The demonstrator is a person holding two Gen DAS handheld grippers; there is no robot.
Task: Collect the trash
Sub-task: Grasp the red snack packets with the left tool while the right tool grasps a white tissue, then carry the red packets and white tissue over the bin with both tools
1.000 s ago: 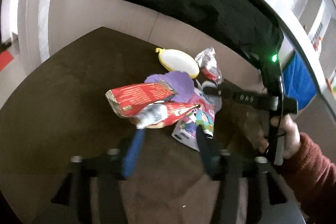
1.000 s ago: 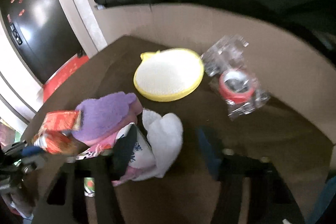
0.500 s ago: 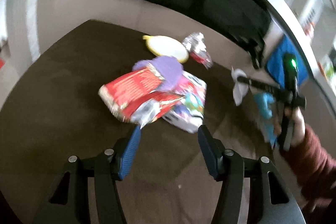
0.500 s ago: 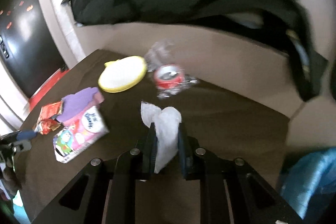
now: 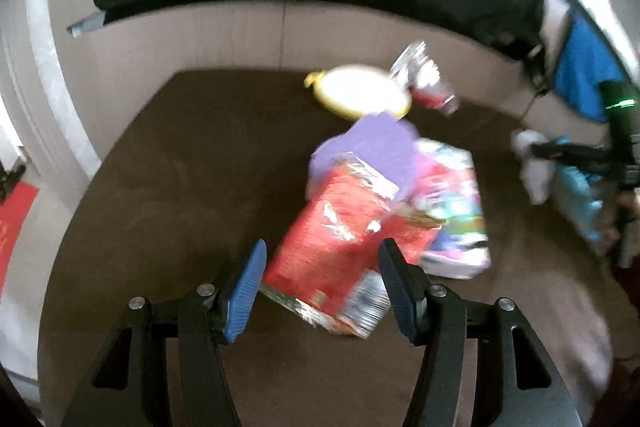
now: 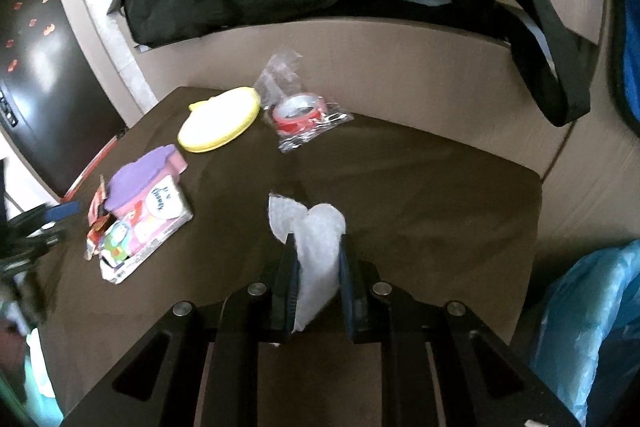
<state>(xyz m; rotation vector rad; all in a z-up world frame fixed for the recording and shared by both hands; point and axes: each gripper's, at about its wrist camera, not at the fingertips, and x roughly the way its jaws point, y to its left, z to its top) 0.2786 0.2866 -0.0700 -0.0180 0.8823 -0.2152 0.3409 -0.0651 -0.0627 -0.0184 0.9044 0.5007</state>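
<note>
Crumpled tissue [image 6: 316, 247], light and soft, hangs pinched in the closed right gripper [image 6: 318, 283] above the brown table [image 6: 420, 187], while the open left gripper [image 5: 322, 267] straddles a crinkly red wrapper [image 5: 340, 239], probably best pinched at its flat edge

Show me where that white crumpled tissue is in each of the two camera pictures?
Left wrist view: the tissue hangs at the far right edge, gripped by the right hand-held gripper.
Right wrist view: the tissue is low in the centre, pinched between the gripper's own two fingers.
Shared landmark: the yellow round lid near the table's far edge.
</note>
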